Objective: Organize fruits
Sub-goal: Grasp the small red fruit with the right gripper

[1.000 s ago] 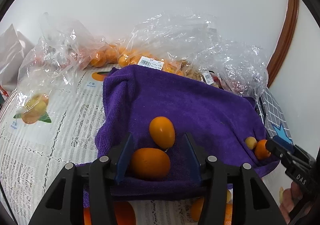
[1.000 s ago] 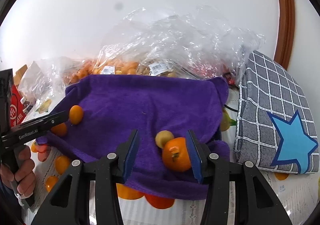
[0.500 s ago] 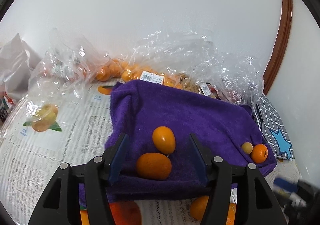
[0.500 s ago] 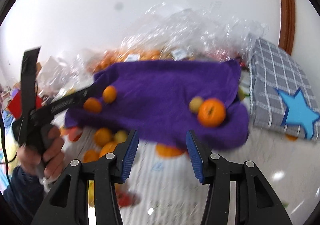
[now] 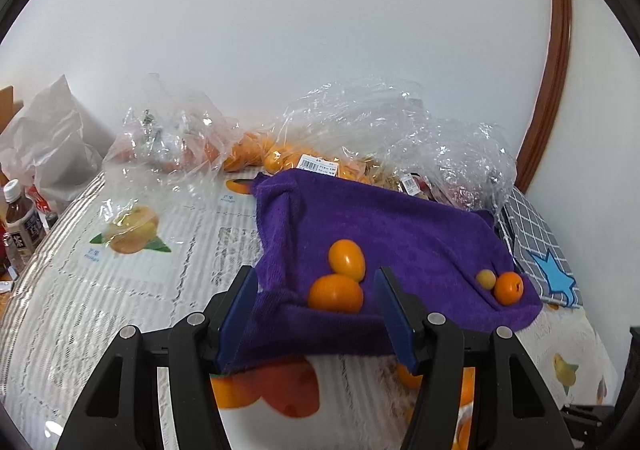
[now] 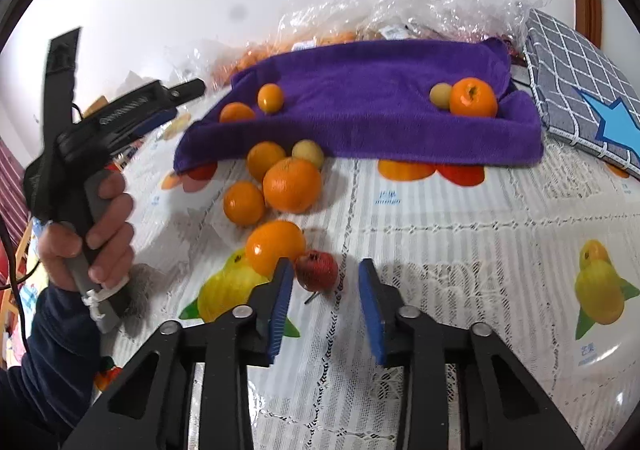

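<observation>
The left gripper [image 5: 316, 304] hangs with its jaws spread wide and gripping nothing, framing the near edge of the purple towel [image 5: 384, 226] that lies on the desk [image 5: 120, 290]. Two orange kumquats [image 5: 340, 278] sit touching each other on the towel just beyond those jaws, and a small yellow fruit [image 5: 485, 279] rests against a mandarin [image 5: 508, 287] near the towel's right corner. The right gripper [image 6: 324, 302] is low over the desk, its jaws likewise released, with a small red fruit [image 6: 316, 271] lying between the blue pads, closer to the left one and not pinched. Just beyond it a loose cluster of oranges [image 6: 292, 184] and one pale yellow fruit [image 6: 308, 154] sits on the lace tablecloth [image 6: 460, 234] in front of the towel. Crumpled clear plastic bags [image 5: 384, 126] holding more fruit lie behind the towel, and a grey checked cloth [image 6: 576, 74] with a blue star lies to its right.
</observation>
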{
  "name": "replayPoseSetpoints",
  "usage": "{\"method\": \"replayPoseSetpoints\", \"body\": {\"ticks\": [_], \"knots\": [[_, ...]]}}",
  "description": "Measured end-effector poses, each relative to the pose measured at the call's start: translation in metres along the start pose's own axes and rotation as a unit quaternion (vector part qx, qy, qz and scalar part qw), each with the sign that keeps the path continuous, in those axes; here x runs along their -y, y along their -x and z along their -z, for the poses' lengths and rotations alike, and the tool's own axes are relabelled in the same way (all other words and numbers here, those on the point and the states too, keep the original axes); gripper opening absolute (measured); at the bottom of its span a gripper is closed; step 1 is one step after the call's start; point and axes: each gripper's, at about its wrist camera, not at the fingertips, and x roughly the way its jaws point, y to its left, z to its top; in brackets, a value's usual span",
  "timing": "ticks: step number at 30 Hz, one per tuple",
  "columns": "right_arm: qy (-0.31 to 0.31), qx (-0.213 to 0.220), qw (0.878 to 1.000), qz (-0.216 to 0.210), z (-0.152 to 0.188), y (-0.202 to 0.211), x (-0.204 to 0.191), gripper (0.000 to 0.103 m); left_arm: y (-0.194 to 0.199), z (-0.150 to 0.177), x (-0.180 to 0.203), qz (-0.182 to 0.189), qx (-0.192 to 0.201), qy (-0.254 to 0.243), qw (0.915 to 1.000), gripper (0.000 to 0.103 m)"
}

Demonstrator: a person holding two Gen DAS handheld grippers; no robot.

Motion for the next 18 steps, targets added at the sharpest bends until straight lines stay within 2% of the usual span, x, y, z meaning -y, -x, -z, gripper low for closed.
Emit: {"method": "replayPoseSetpoints", "body": {"ticks": [5,8,12,18], "knots": [[0.026,-0.011,0.999,0.017,-0.004,-0.008,-0.008,0.024,0.008,0.007,-0.004,-0.003,-0.003,-0.005,1.0000,0.058],[0.033,-0.010,0.999,0.025,-0.007,-0.010,-0.009,0.024,0.008,0.008,-0.006,0.003,-0.009,0.001,1.0000,0.058],[0.023,0.012,0.999,0.046,-0.013,0.001,0.002,0.024,0.008,0.009,-0.007,0.018,-0.017,0.008,0.9997,0.058],[0.011,0.037,0.993,0.113,-0.021,0.012,0.030,0.024,0.011,0.014,0.003,0.057,-0.031,-0.003,0.9979,0.058]]}}
